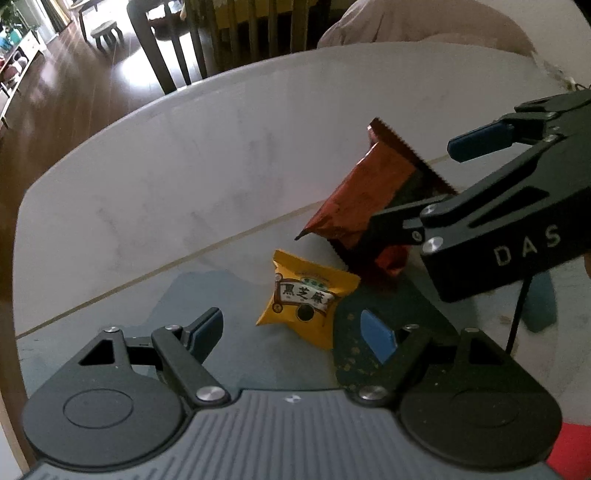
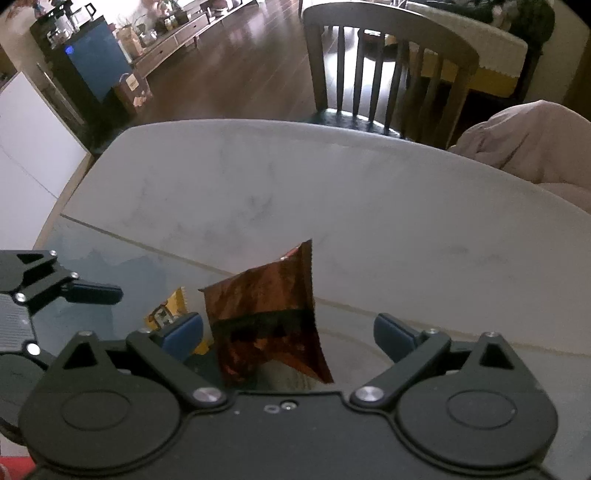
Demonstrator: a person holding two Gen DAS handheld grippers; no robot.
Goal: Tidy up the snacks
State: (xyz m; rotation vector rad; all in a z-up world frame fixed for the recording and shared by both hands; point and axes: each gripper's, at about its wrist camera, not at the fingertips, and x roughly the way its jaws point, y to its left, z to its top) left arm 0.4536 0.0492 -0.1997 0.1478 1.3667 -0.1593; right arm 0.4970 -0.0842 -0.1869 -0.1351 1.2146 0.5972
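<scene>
While the right gripper (image 2: 288,334) stands with its jaws wide apart around a brown foil packet (image 2: 266,317), the packet tilts up on one edge between the blue pads (image 2: 183,334), touching neither as far as the right wrist view shows; whether it is propped from below cannot be told. Judged from this pose, the wide opening suits either taking or letting go of the packet. Seen from the left wrist view, the left gripper (image 1: 301,330) also holds its jaws apart, empty, just short of a yellow snack pack (image 1: 306,297) lying flat on the desk (image 1: 184,166), which places it well for a next pick. Both snacks lie close together near the front of the desk, the yellow pack just beside the brown packet's lower end. A pale marbled top with a thin seam line forms the surface. Beyond it stand a slatted chair (image 2: 388,74), dark wooden flooring and a low cabinet (image 2: 173,33).
</scene>
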